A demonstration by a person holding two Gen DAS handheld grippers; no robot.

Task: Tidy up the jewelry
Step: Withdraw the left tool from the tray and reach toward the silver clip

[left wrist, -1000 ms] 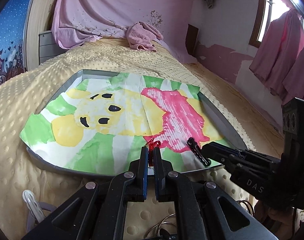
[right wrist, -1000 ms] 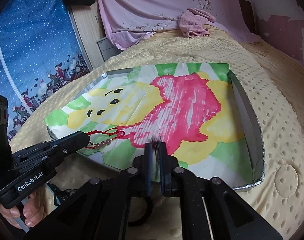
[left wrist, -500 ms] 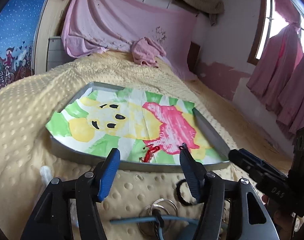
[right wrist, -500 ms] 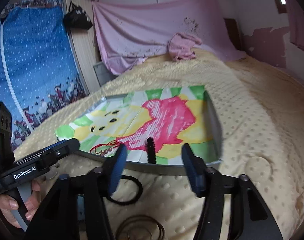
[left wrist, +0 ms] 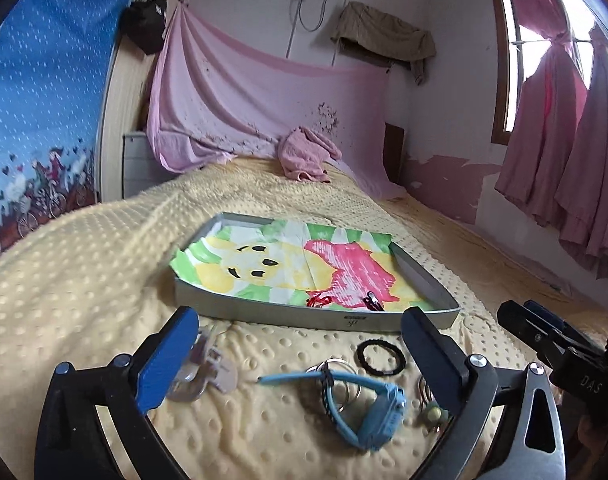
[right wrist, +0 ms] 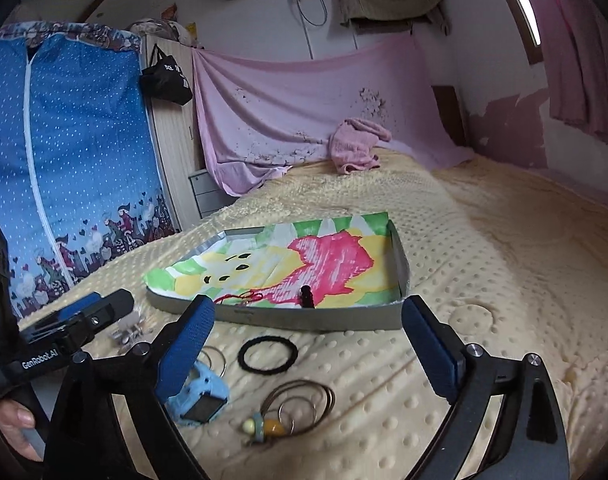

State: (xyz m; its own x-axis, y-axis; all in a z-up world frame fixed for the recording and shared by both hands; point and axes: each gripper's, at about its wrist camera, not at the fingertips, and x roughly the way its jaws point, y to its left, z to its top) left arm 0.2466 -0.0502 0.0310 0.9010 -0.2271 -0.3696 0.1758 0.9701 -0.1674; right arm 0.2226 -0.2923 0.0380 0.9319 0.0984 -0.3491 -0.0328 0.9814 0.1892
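- Jewelry lies in two groups on the yellow dotted bedspread point(left wrist: 84, 280): some inside the grey tray point(left wrist: 288, 316), the rest loose in front of it.
- Inside the tray, on the painted paper lining point(left wrist: 288, 256), a red cord bracelet point(left wrist: 319, 301) and a black beaded bracelet point(left wrist: 373, 303) lie near the front wall, at about 6 o'clock of the tray.
- The black beaded bracelet's long axis runs roughly from 10 to 4 o'clock in the left wrist view.
- On the bedspread: a black hair ring point(left wrist: 380, 357), a blue watch point(left wrist: 367, 408) with its strap stretched toward 9 o'clock, thin metal bangles point(right wrist: 304, 404), and a clear hair clip point(left wrist: 208, 368).
- Left tool point(left wrist: 296, 344): jaws opening, spread wide, nothing between the pads.
- Right tool point(right wrist: 307, 340): jaws opening too, wide apart and empty, above the loose pieces.
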